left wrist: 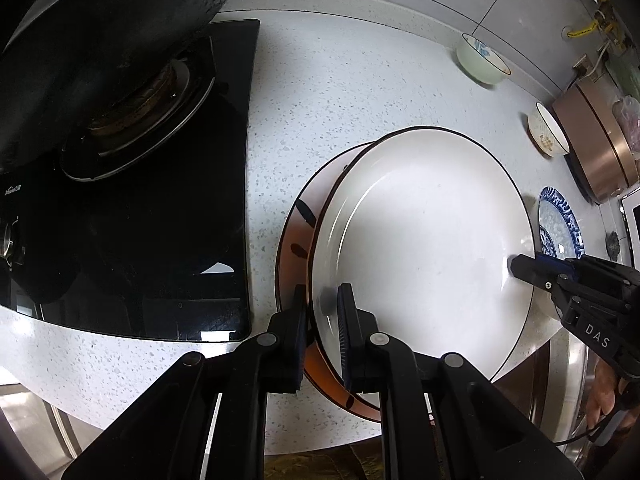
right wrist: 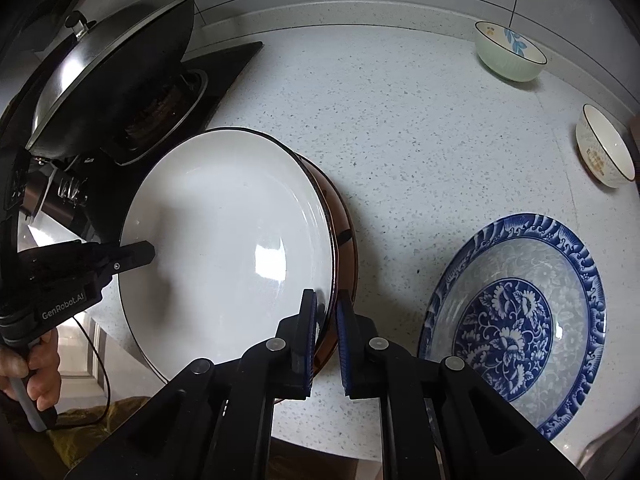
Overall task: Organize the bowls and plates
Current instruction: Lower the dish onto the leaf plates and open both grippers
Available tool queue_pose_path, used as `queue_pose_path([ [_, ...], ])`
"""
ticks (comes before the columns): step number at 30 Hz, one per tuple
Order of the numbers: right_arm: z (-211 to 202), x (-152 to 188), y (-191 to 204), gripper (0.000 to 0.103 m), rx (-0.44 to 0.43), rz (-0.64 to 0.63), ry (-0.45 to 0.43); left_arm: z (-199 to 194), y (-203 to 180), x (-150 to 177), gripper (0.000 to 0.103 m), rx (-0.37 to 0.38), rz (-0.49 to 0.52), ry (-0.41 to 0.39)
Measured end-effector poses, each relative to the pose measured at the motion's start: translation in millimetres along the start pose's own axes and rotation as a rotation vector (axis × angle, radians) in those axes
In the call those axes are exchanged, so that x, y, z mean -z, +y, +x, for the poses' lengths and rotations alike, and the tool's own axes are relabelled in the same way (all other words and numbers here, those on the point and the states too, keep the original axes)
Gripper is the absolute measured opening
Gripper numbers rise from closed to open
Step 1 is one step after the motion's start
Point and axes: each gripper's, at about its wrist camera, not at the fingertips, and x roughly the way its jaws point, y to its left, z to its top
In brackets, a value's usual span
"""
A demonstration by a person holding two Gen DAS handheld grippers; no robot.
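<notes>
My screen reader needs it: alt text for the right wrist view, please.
The right gripper pinches the near rim of a white plate stacked on a brown plate, the left gripper gripping its far edge. A blue patterned plate lies beside.

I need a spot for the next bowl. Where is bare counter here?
Widest bare counter lies between the stove, the white plate and the green bowl. A narrower strip runs between the white plate and the blue plate. The front is crowded by both plates and grippers.
</notes>
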Motion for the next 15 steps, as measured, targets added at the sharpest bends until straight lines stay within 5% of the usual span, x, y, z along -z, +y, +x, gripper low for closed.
queue_pose_path([
  [15, -17, -4, 7, 0.013, 0.059, -0.02, -0.048, -11, 5, -2, 0.011, -0.053, 0.005, -0.063],
])
